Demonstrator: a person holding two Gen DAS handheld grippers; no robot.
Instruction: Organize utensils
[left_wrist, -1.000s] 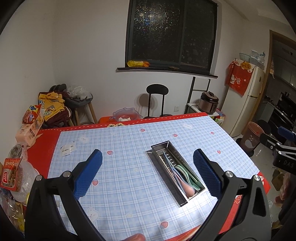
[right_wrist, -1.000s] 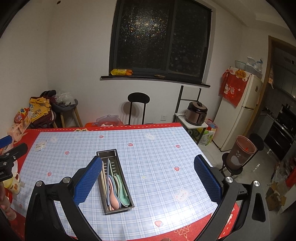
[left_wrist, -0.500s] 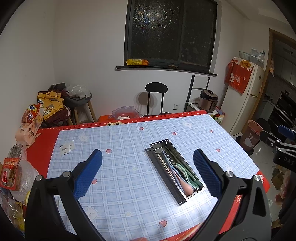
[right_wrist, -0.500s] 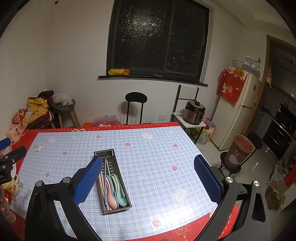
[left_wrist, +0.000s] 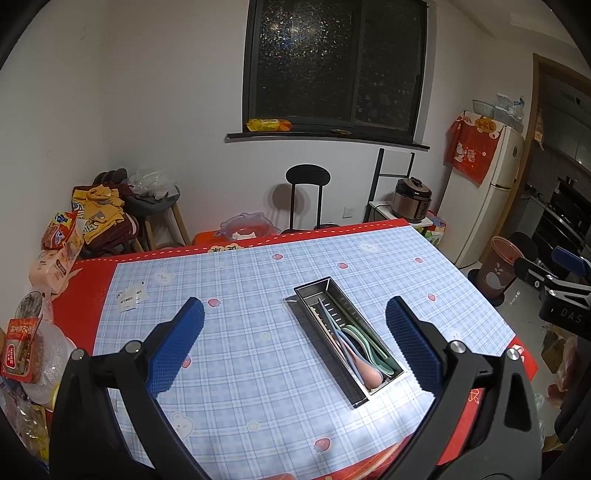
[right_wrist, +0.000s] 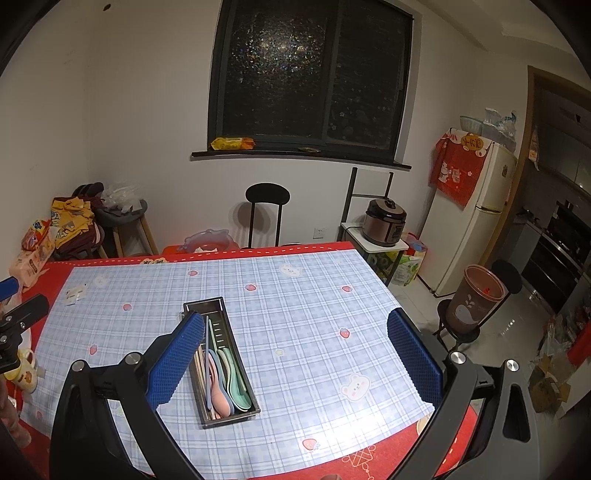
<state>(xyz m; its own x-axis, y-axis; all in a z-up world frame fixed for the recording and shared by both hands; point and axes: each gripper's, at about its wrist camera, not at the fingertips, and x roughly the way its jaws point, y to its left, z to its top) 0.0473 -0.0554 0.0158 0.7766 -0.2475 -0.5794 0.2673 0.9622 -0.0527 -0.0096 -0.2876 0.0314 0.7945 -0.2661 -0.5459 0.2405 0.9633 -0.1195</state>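
Observation:
A long metal utensil tray (left_wrist: 332, 295) lies on the blue checked tablecloth (left_wrist: 240, 295), holding pastel spoons (left_wrist: 360, 343) in pink, green and blue, plus chopsticks. The same tray (right_wrist: 221, 306) with its spoons (right_wrist: 225, 384) shows in the right wrist view. My left gripper (left_wrist: 295, 343) hangs open above the table's near edge, the tray just inside its right finger. My right gripper (right_wrist: 295, 354) is open too, held high, its left finger overlapping the tray. Neither holds anything. Each gripper also appears at the edge of the other's view.
Snack bags and packets (left_wrist: 55, 251) crowd the table's left edge, with small paper slips (left_wrist: 131, 299) on the cloth. A black chair (left_wrist: 308, 195) stands beyond the far edge. A rice cooker (right_wrist: 384, 221), fridge (right_wrist: 476, 218) and brown bin (right_wrist: 476, 302) stand to the right.
Both grippers have drawn back and risen slightly, so the tray sits a little farther off in each view. Both stayed open. The tray did not move.

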